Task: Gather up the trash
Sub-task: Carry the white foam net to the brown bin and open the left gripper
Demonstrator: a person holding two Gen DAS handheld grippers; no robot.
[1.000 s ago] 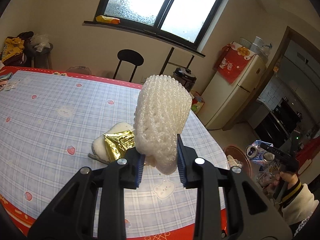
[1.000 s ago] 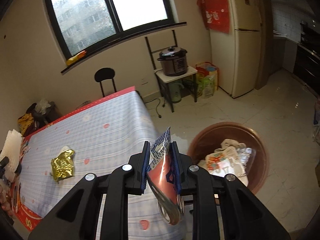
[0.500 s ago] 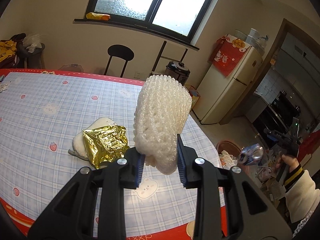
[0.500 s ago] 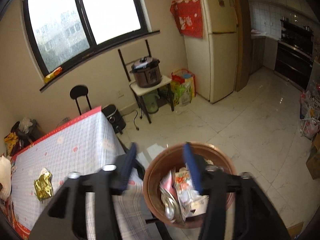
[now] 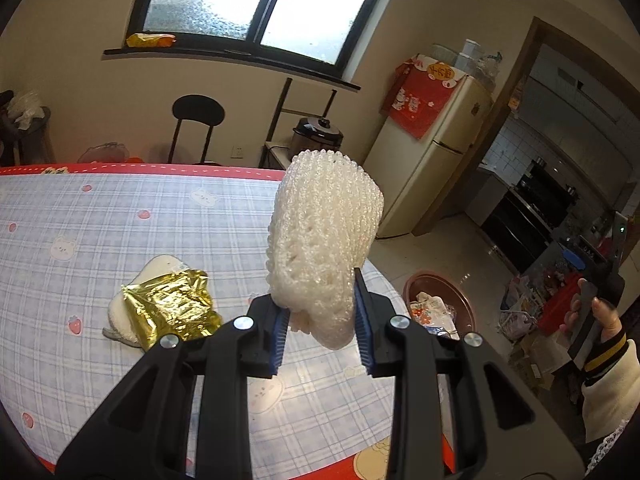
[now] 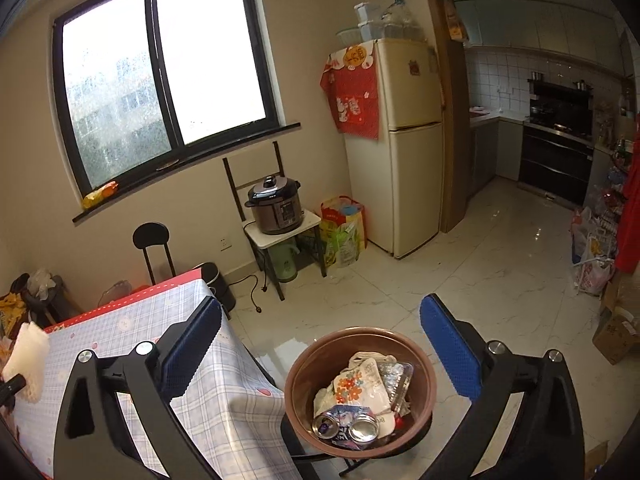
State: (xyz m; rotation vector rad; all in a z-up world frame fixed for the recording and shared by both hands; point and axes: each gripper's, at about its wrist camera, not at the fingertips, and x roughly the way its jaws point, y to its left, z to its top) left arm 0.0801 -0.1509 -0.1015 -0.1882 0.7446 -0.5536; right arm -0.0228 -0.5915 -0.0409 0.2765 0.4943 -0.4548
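White foam net (image 5: 324, 248), centre of the left wrist view, clamped upright in the left hand-held gripper (image 5: 320, 334). Gold wrapper (image 5: 170, 308) lies lower left on the checked worktop (image 5: 120, 220). Right hand-held gripper (image 6: 320, 350), jaws just opened wide and empty, frames the brown bin (image 6: 300, 372) holding a crushed can (image 6: 346, 426).

Left gripper (image 5: 320, 330): black plastic frame with triangular cut-outs, silver round screw heads at the finger joints, blue ribbed pads on the inner faces. Right gripper (image 6: 320, 354): same black frame and silver screws, blue dimpled pads. Right hand (image 5: 600, 316) wears a cream sleeve (image 5: 610, 392) with a black-and-yellow striped cuff.
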